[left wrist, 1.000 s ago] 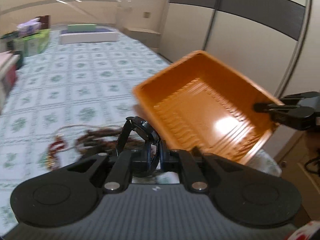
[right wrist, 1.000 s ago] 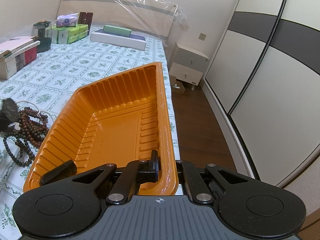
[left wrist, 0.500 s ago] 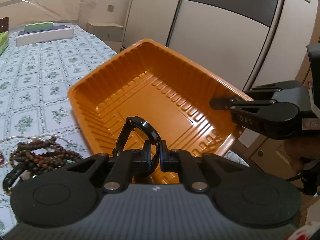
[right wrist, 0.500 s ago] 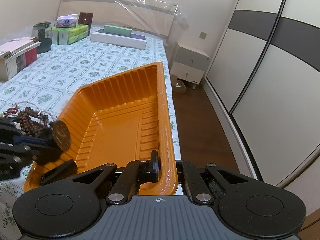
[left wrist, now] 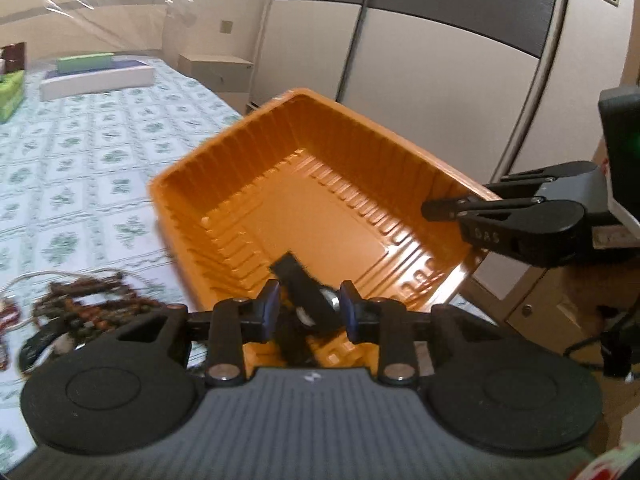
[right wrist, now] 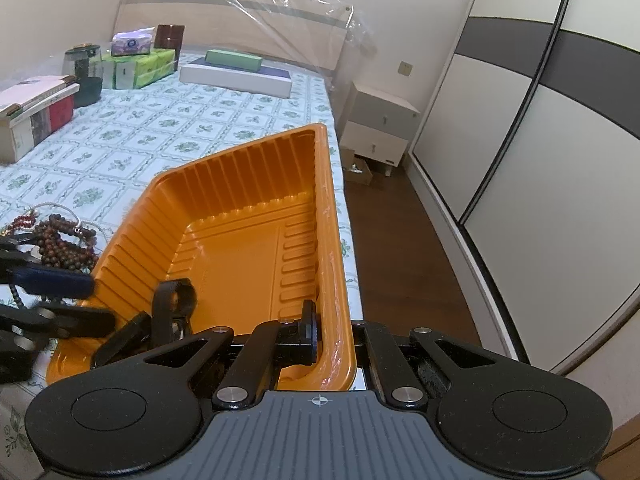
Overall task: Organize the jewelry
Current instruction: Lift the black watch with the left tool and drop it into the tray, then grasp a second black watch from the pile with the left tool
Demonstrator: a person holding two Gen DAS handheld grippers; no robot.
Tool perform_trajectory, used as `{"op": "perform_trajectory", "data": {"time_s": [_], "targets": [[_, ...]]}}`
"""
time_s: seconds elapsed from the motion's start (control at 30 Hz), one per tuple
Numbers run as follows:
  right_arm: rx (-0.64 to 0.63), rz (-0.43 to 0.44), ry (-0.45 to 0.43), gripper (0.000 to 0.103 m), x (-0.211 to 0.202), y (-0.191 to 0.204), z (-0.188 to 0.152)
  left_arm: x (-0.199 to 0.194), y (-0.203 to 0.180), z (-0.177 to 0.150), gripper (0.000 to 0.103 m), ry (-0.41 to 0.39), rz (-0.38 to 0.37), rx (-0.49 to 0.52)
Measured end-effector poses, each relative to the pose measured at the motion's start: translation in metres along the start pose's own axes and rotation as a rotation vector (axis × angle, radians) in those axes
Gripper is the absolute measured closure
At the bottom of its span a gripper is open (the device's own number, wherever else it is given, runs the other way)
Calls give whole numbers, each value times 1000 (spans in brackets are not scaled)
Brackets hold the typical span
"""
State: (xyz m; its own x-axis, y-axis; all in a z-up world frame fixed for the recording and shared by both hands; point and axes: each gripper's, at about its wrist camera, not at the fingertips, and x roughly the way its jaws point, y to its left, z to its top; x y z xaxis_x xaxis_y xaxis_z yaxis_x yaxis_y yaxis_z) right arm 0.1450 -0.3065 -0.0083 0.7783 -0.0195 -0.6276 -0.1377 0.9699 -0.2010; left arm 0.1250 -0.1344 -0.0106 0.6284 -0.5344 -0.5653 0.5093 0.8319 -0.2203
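**Watch drops into the orange tray**

The left hand-held gripper (left wrist: 308, 307) is opening its jaws over the near end of the orange tray (right wrist: 256, 184); the black watch (right wrist: 172, 312) lies between them, unpinched, inside the tray. The right hand-held gripper (right wrist: 320, 334) clamps the tray's near rim. Bead bracelets (right wrist: 64, 240) lie on the bed (right wrist: 168, 120), left of the tray.

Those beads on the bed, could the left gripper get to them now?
Probably yes. The beads lie uncovered on the bed beside the tray, and the left gripper is opening, dropping the watch into it.
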Motion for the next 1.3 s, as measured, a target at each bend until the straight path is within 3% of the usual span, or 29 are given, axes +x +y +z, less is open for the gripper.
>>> {"op": "perform_trajectory", "data": {"time_s": [0.2, 0.4, 0.5, 1.0, 1.07, 1.13, 1.3], "targets": [[1, -1, 1, 99, 0, 1, -2, -34, 34, -22, 73, -7, 132, -42], [0, -2, 2, 99, 0, 0, -2, -58, 77, -45, 69, -2, 347, -56], [0, -5, 4, 99, 0, 0, -2, -61, 96, -53, 68, 12, 393, -76], [-3, -12, 11, 99, -1, 3, -2, -21, 114, -45, 69, 65, 437, 63], [-2, -12, 12, 99, -1, 2, -2, -16, 115, -44, 71, 77, 439, 76], [-1, -11, 13, 99, 0, 2, -3, -16, 116, -44, 86, 82, 435, 77], [1, -13, 12, 99, 1, 2, -3, -27, 114, -46, 86, 80, 436, 76]]}}
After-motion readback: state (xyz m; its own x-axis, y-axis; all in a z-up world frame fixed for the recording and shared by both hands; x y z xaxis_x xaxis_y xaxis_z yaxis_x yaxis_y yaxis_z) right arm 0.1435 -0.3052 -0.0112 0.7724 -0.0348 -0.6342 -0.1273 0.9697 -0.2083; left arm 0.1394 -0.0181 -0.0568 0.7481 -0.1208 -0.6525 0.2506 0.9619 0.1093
